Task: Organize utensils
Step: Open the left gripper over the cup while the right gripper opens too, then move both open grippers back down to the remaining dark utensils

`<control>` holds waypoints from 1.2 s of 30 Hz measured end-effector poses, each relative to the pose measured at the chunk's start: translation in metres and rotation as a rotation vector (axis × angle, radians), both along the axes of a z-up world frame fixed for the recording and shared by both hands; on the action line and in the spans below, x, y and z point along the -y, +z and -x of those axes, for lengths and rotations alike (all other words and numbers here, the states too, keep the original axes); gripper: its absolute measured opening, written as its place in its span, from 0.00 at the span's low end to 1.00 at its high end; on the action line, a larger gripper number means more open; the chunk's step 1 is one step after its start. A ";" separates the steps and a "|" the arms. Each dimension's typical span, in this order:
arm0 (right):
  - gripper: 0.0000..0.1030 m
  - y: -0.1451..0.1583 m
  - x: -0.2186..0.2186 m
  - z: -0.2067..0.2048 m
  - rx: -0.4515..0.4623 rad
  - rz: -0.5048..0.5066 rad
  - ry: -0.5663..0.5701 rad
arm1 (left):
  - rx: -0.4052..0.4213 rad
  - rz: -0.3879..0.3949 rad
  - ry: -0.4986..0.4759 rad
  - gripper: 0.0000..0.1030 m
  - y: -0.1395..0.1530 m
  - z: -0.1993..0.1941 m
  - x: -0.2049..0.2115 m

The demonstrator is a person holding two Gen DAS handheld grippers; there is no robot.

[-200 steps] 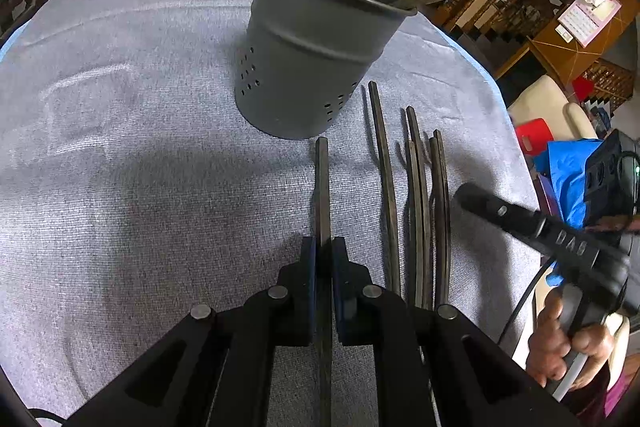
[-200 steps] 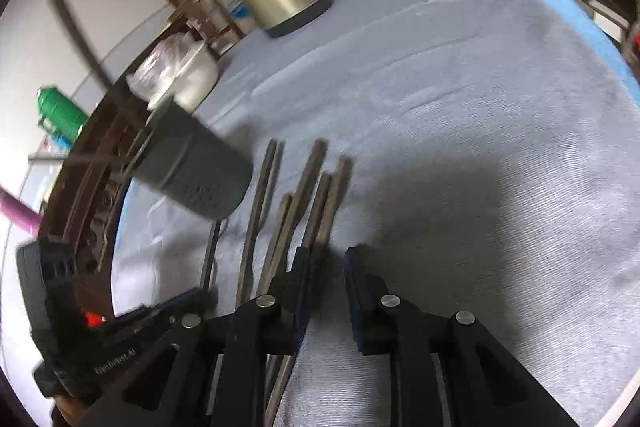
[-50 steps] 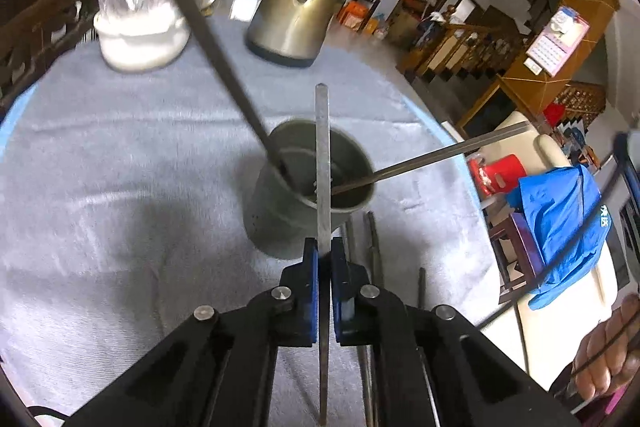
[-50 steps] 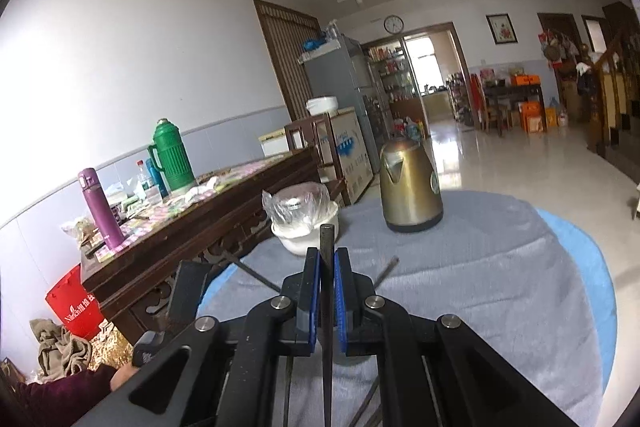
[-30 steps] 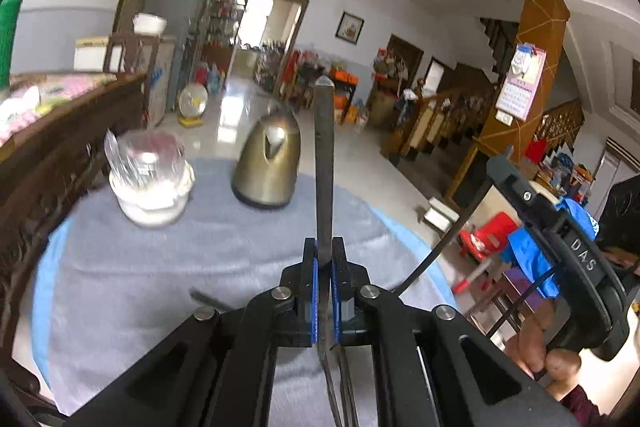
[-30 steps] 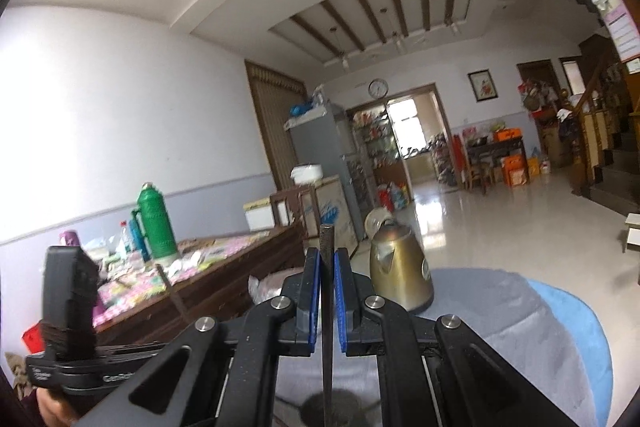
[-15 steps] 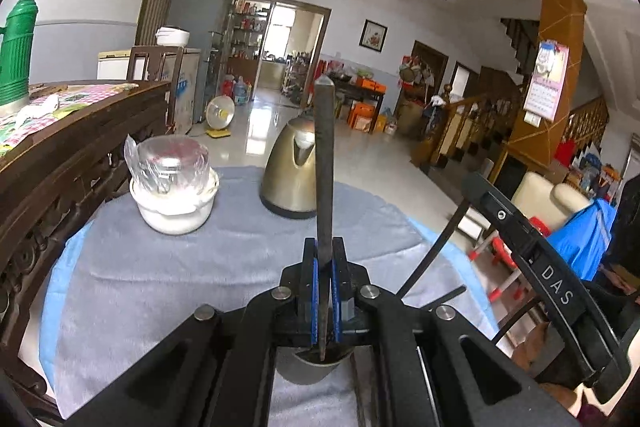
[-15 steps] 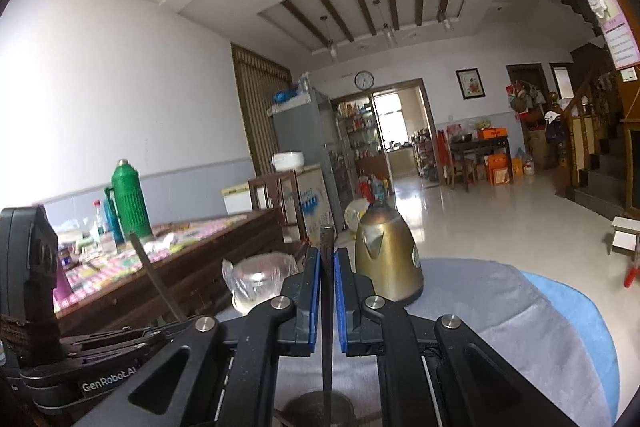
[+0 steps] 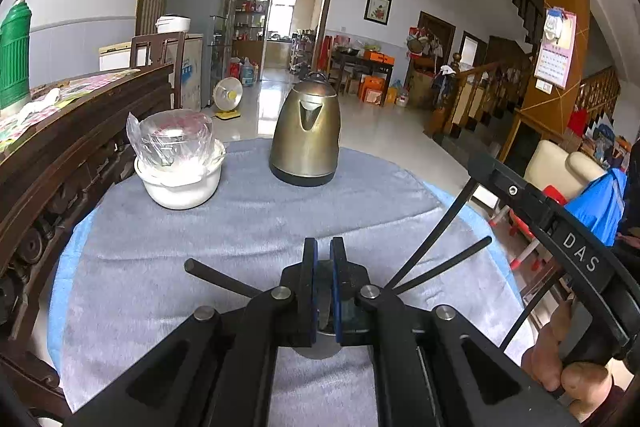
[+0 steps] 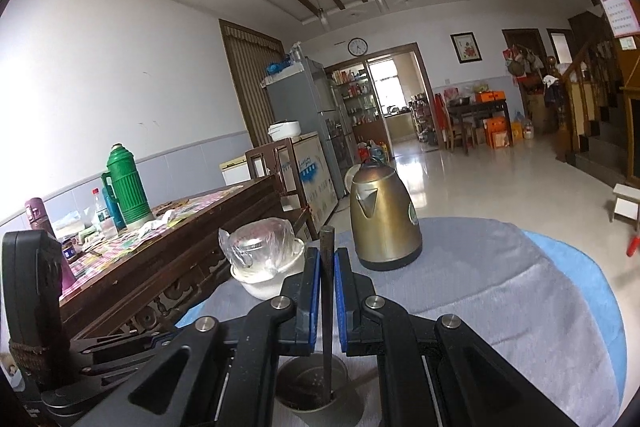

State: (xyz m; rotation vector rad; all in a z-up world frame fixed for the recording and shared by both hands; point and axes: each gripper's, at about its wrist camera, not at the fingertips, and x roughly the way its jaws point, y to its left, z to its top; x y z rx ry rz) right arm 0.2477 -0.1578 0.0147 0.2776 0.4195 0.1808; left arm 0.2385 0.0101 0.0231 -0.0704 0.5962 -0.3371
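The grey metal utensil holder [image 10: 316, 387] stands on the table right under both grippers; in the left wrist view only its rim [image 9: 320, 347] shows below the fingers. My right gripper [image 10: 327, 263] is shut on a dark flat utensil [image 10: 327, 307] held upright, its lower end inside the holder. My left gripper [image 9: 323, 259] has its blue pads slightly apart with nothing between them. Dark utensil handles [image 9: 218, 277] [image 9: 444, 267] stick out of the holder to both sides. The right gripper's body [image 9: 560, 239] shows at right in the left wrist view.
A brass kettle [image 9: 306, 137] and a white bowl with a plastic-wrapped lid [image 9: 178, 163] stand at the far side of the grey cloth-covered round table [image 9: 240, 227]. A dark wooden sideboard [image 9: 60, 147] runs along the left.
The utensil that stood in my left gripper has dropped out of it into the holder, and the left pads have parted. The right gripper has lowered its utensil a little into the holder.
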 end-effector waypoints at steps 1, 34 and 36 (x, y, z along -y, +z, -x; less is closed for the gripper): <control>0.09 0.000 0.001 0.000 -0.004 -0.005 0.001 | -0.002 -0.007 0.000 0.06 0.000 0.001 0.001; 0.16 -0.008 0.056 0.065 -0.093 -0.117 -0.031 | -0.002 -0.066 0.057 0.50 -0.012 0.036 -0.004; 0.16 -0.015 0.063 0.068 -0.116 -0.123 -0.046 | -0.003 -0.072 0.062 0.53 -0.013 0.039 -0.004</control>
